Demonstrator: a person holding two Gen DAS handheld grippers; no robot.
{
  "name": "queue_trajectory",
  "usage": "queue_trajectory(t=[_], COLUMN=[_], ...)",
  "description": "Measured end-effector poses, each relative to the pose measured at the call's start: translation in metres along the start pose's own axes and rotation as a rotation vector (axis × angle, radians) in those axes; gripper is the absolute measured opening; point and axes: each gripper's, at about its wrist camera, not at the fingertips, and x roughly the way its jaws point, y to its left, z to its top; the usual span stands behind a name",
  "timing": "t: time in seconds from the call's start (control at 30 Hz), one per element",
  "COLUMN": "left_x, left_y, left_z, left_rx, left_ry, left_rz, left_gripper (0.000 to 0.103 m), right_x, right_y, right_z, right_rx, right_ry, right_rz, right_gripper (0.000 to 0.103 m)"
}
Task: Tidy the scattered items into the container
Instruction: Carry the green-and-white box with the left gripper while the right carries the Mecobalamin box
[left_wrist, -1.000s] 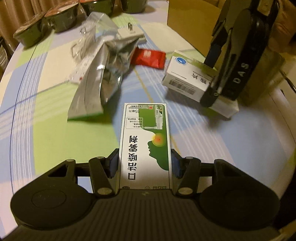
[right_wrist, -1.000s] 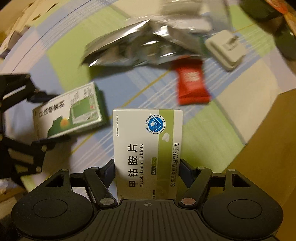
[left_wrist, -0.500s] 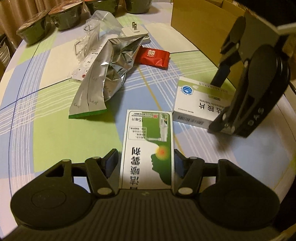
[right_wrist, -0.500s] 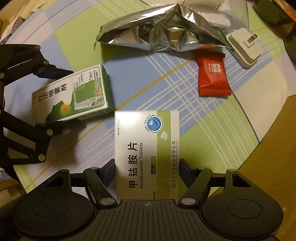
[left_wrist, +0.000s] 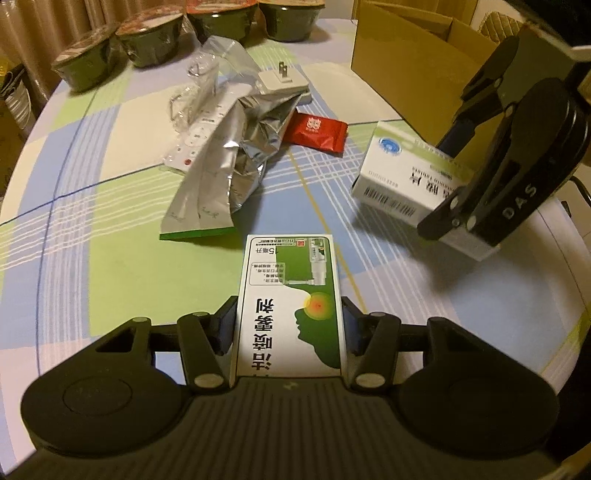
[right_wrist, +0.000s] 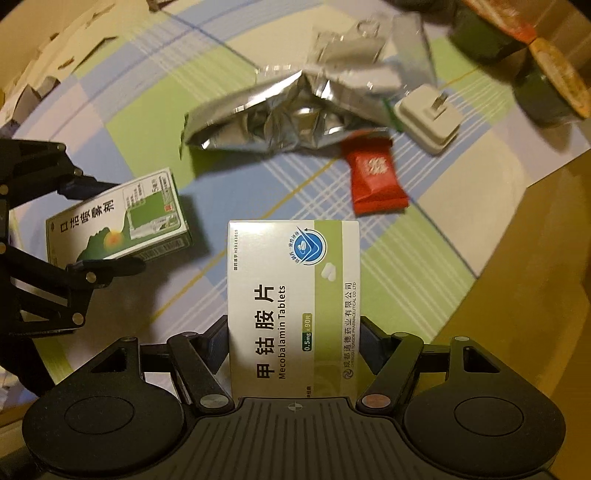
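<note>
Cardboard box (left_wrist: 413, 55), upper right, waits open; your left tool (left_wrist: 288, 325) clamps the green spray carton (left_wrist: 290, 295), your right tool (right_wrist: 293, 339) the tablet box (right_wrist: 293, 295), both lifted off the tabletop (left_wrist: 110, 258) for carrying over.

Tablet box (right_wrist: 293, 306) clamped between right gripper (right_wrist: 293, 334) jaws read "甲钴胺片", "Mecobalamin Tablets", "0.5mg x 90片", with "H20143019" small along its left edge and a maker's line in Chinese and English along its right, English too small to make out. Spray box (left_wrist: 290, 306) between left gripper (left_wrist: 288, 325) jaws read "15毫升" at the far end; large characters upside down, partly legible "喷雾剂". Right gripper's body, seen right of left jaws, bore "DAS"
</note>
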Motion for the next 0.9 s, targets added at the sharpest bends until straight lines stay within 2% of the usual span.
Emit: queue_trajectory(t=[0.1, 0.23, 0.57, 0.9], left_x=[-0.012, -0.028, -0.071, -0.106], left_y=[-0.001, -0.002, -0.017, -0.059], left_z=[-0.001, -0.003, 0.005, 0.026], left_rx=[0.000, -0.002, 0.020, 0.066], left_ry=[-0.010, -0.025, -0.090, -0.171], left_rz=[0.011, 0.027, 0.046, 0.026], left_gripper=[0.051, 0.051, 0.051, 0.051], right_x=[0.009, 0.000, -0.059, -0.116], right_y=[0.008, -0.001, 0.007, -0.010], right_z=[0.002, 0.000, -0.019, -0.063], right_rx=[0.005, 0.016, 0.043, 0.137], right_ry=[-0.029, -0.065, -0.158, -0.247], right_rz=[-0.008, -0.007, -0.047, -0.105], right_gripper=[0.073, 0.073, 0.073, 0.073])
